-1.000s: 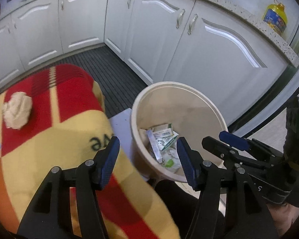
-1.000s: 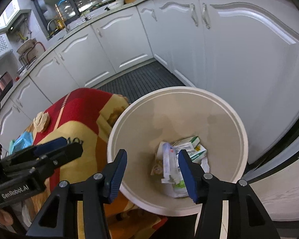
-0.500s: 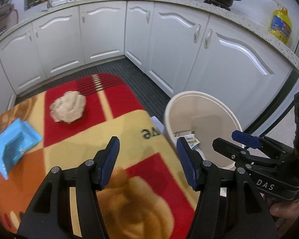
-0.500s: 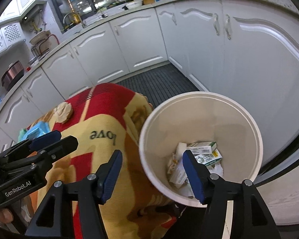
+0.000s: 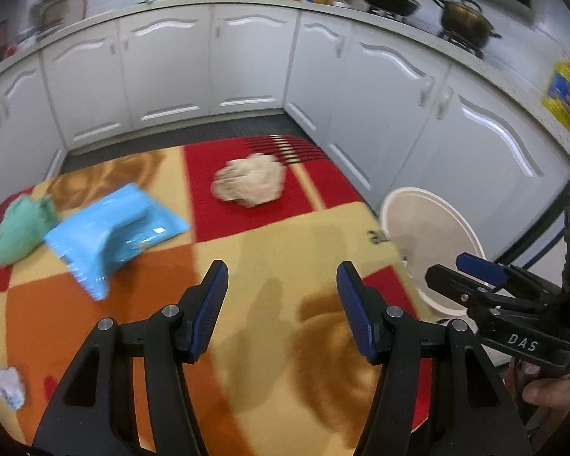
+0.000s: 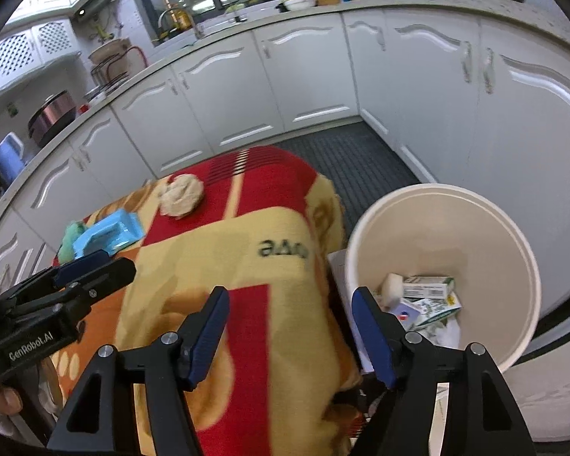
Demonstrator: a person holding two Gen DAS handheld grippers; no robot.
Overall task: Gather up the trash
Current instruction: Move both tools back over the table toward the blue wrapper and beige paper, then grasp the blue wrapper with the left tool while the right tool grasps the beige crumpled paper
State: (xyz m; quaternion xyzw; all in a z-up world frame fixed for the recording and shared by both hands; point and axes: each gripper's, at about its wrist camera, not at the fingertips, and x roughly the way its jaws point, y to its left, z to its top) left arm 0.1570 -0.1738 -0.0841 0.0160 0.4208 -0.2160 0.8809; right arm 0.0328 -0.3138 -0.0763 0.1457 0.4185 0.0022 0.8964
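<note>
One surface point(image 5: 277, 266), draped in a red, yellow and orange blanket, was seen across the middle of both views, with white cabinets point(image 5: 171, 76) curving behind it. One cream bin point(image 6: 475, 228) stood on the floor just beside the surface's right edge, at four o'clock in the right wrist view; several small cartons and scraps point(image 6: 425, 296) lay at its bottom, too jumbled to be counted.

Four pieces of trash were counted on the surface in the left wrist view: one light-blue packet point(image 5: 114, 231) at nine o'clock, one green crumpled wad point(image 5: 19, 228) touching its left end, one beige crumpled ball point(image 5: 250, 184) at twelve o'clock on a red square, and one small white scrap point(image 5: 5, 383) at the lower left edge.

Two hand-held grippers were seen. The left hand-held gripper point(image 5: 281, 311) was pointed downward over the blanket, its jaws held about half apart with nothing between them. The right hand-held gripper point(image 6: 290, 334) was angled down over the surface's right edge beside the bin; its jaws were opening and nothing was gripped. Fingers point(image 5: 551, 395) were glimpsed under the right gripper's body.
</note>
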